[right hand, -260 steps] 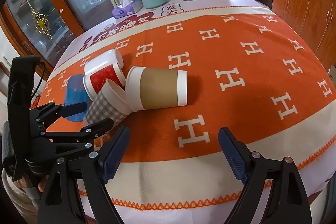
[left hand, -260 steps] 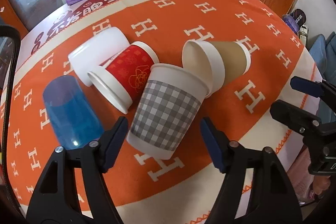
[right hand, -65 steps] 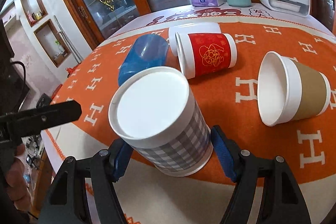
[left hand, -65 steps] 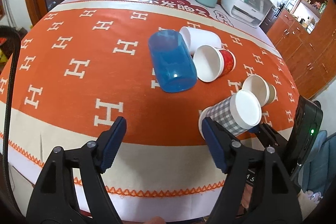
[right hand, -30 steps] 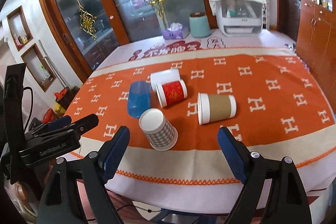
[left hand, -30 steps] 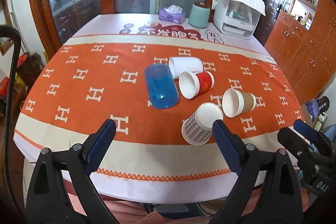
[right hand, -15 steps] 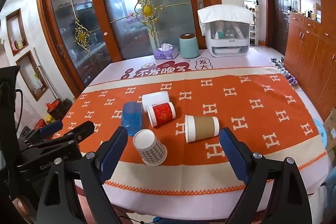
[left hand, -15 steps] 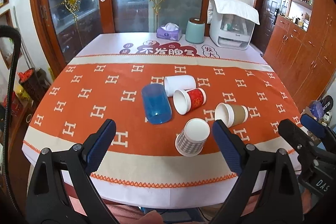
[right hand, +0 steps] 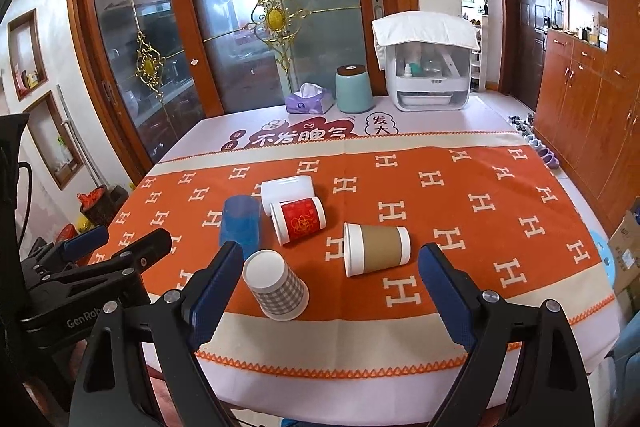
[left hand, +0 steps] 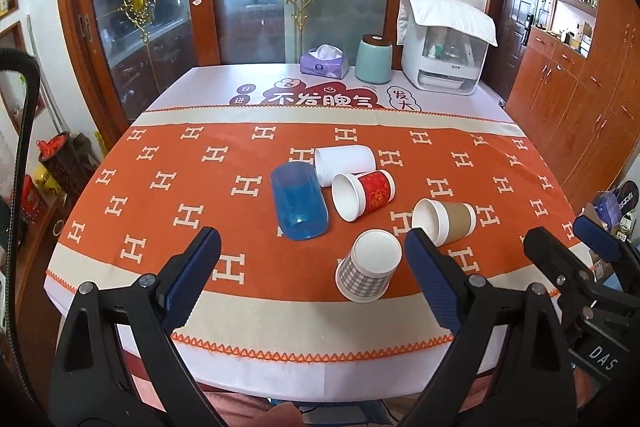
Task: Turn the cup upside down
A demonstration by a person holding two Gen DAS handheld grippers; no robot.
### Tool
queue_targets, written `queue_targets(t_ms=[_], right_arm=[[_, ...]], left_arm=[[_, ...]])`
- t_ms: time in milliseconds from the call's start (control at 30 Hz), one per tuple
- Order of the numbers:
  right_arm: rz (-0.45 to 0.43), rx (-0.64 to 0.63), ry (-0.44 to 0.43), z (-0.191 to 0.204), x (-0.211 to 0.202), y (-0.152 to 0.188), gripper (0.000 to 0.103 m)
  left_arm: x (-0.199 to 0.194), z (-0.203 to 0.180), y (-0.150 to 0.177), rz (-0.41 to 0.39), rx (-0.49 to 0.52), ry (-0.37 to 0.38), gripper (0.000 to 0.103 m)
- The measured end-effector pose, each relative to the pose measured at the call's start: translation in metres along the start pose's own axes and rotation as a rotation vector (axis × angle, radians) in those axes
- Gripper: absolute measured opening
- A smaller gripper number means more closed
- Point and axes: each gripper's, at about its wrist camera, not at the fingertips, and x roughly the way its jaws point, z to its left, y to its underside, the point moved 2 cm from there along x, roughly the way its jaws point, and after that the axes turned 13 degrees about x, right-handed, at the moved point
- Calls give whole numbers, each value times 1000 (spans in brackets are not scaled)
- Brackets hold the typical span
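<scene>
A grey checked paper cup (left hand: 367,266) stands upside down near the front edge of the orange cloth; it also shows in the right wrist view (right hand: 276,285). A brown-sleeved cup (left hand: 446,219), a red cup (left hand: 363,194), a white cup (left hand: 344,161) and a blue plastic cup (left hand: 298,201) lie on their sides behind it. My left gripper (left hand: 314,281) is open and empty, held back in front of the table. My right gripper (right hand: 326,295) is open and empty, also held back from the table.
At the table's far end stand a purple tissue box (left hand: 324,63), a teal canister (left hand: 374,59) and a white appliance (left hand: 444,45). Glass doors are behind, wooden cabinets (left hand: 580,99) on the right. The table's front edge (left hand: 320,355) is close to both grippers.
Both grippers have pulled further back and up from the table. The checked cup, earlier held in the right gripper, stands alone upside down. The cups have not moved in the last second.
</scene>
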Motion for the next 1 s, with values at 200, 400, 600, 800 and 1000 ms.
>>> queue_targets(t_ms=[200,400,600,800,1000], right_arm=[[1,0,3,0,3,2,90],[2,0,3,-1,7,3,90],[3,-1,3,-1,7,3,90],[5,-2,3,-2,9,4,90],[6,-2,5,-1,9,4,90]], left_arm=[[1,0,0,0,1,1,92],[7,0,-2,6,5,4,92],[9,-1,-2,7,7,5,92],[13,-4,-1,10,13,8,92],[13,-5,-1,11,13,9,92]])
